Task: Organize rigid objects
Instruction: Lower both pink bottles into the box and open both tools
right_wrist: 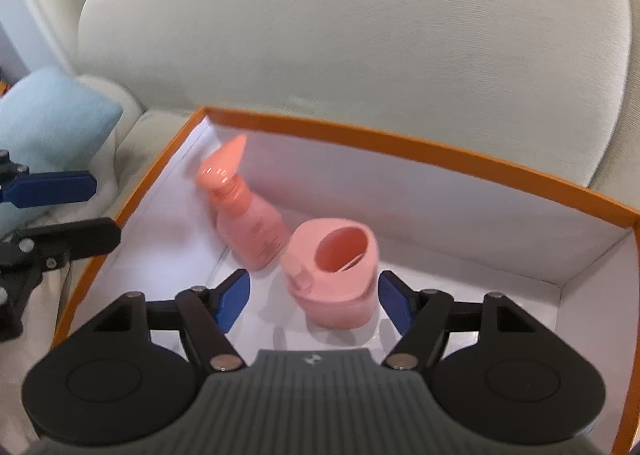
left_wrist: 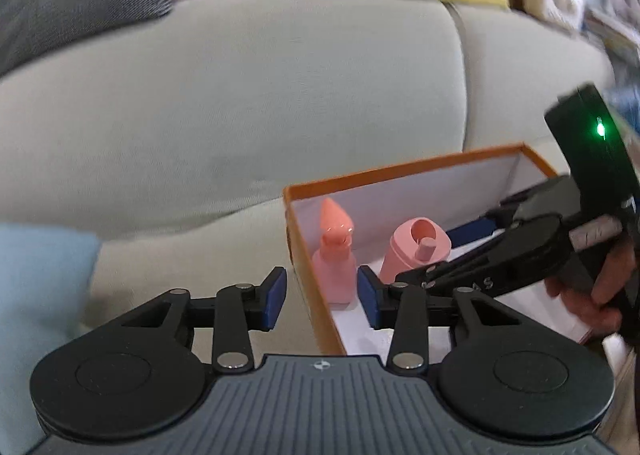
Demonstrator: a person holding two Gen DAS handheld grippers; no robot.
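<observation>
Left claw hangs released and empty, straddling the left wall of the box, which sits on a sofa. Just inside that wall the bottle stands upright. Beside it, near mid-box, stands the jug, with the right claw spread around it and its pads apparently clear of the sides. Judged a release: lift the right claw straight up, keeping both pads clear so the jug does not tip into the bottle.

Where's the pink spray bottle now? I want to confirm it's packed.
The spray bottle stands inside the orange box, near its left wall in the right wrist view, just beside the pink jug.
</observation>
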